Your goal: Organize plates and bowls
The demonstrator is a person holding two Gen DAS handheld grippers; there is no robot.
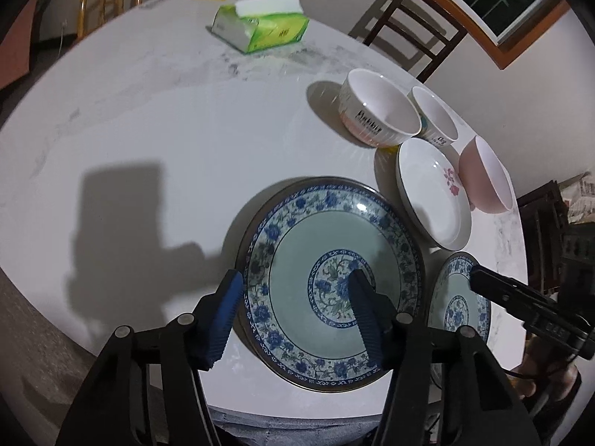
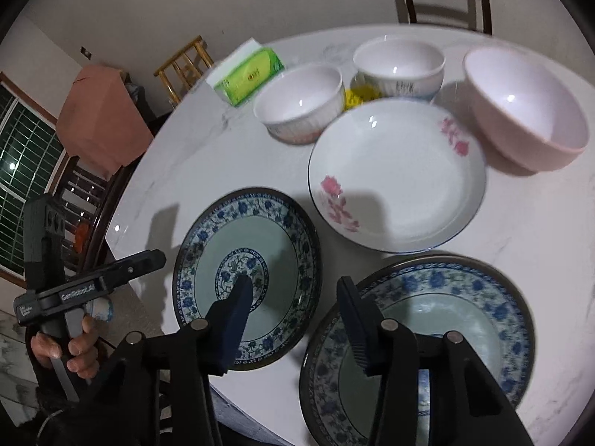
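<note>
Nothing is stacked yet: my left tongs [image 1: 297,286] and right tongs [image 2: 293,293] hang spread and empty over two blue plates [image 1: 331,282] near the table's [image 1: 148,130] edge, bowls [image 1: 379,107] farther in.

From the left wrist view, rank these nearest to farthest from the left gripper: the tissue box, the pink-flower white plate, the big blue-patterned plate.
1. Big blue-patterned plate, directly beneath the open left gripper.
2. Pink-flower white plate, ahead and to the right, beside the bowls.
3. Tissue box, far across the table, ahead-left.
</note>
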